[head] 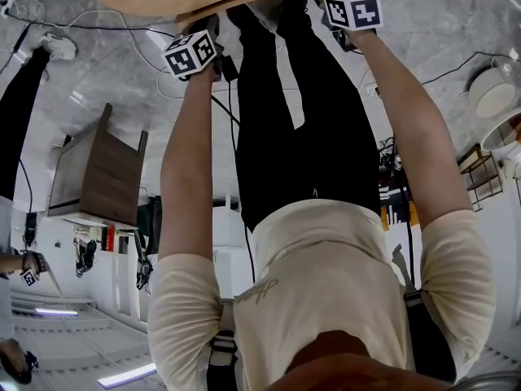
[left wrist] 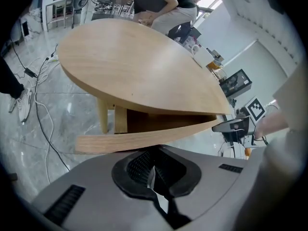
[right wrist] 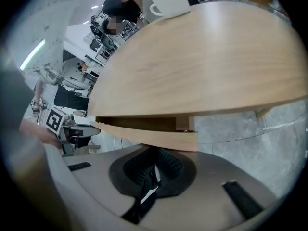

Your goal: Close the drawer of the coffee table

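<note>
- Left gripper (left wrist: 153,170): jaws together, nothing between them. Tips sit low against the near face of the drawer (left wrist: 144,139), toward its left end. I cannot confirm actual contact.
- Drawer: ajar, with its curved front standing proud of the table top (left wrist: 130,66) and a dark gap showing under the top. Not yet shut.
- Right gripper (right wrist: 154,170): jaws also together and empty, tips at the drawer front near its right end.
- Cup (right wrist: 169,3) stands on the far part of the top.
- Judgement: keep both jaws shut and use them as blunt pushers. Press both ends evenly and straight in, so the drawer does not skew and bind.
- Push on the mid-height of the front, or the tips may slip under it.
- Go slowly near the end, since a slam could jolt the cup.
</note>
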A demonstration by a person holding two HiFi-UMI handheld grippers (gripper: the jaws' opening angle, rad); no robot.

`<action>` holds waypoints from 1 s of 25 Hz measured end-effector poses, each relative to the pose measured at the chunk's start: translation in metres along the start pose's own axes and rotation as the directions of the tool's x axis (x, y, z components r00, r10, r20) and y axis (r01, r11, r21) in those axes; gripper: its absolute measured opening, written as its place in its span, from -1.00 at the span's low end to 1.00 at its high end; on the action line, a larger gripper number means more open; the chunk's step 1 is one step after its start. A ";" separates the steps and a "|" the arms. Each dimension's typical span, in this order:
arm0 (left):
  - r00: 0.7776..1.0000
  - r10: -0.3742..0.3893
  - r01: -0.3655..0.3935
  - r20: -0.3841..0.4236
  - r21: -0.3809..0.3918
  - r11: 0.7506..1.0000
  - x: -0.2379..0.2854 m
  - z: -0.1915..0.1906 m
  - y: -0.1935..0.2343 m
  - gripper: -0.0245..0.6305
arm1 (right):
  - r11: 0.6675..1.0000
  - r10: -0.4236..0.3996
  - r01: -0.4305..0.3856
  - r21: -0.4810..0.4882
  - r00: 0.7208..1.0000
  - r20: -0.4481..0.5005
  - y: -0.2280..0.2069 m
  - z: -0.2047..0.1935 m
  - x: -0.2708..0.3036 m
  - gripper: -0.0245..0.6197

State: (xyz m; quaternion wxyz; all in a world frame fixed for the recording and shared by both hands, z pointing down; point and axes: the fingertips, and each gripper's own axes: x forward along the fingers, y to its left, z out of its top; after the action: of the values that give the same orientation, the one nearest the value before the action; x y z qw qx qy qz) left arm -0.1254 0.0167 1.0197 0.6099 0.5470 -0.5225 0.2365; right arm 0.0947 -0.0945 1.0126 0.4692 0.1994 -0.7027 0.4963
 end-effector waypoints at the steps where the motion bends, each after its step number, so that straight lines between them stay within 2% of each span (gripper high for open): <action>1: 1.000 -0.001 0.001 0.001 0.005 1.000 0.001 0.003 0.000 -0.91 | 1.000 -0.001 0.001 -0.002 1.000 0.003 0.000 0.003 0.000 -0.94; 10: 1.000 -0.015 0.015 0.001 0.052 0.999 0.003 0.020 0.000 -0.91 | 0.998 -0.016 0.018 -0.053 0.999 0.034 -0.004 0.020 -0.001 -0.94; 25: 0.999 -0.039 0.038 0.016 0.070 0.997 0.003 0.025 -0.001 -0.91 | 0.996 -0.027 0.033 -0.082 0.997 0.077 -0.004 0.026 -0.003 -0.94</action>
State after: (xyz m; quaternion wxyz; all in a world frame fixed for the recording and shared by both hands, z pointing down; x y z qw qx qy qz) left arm -0.1331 -0.0074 1.0181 0.5905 0.5798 -0.5085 0.2380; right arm 0.0872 -0.1193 1.0097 0.4574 0.2089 -0.7369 0.4517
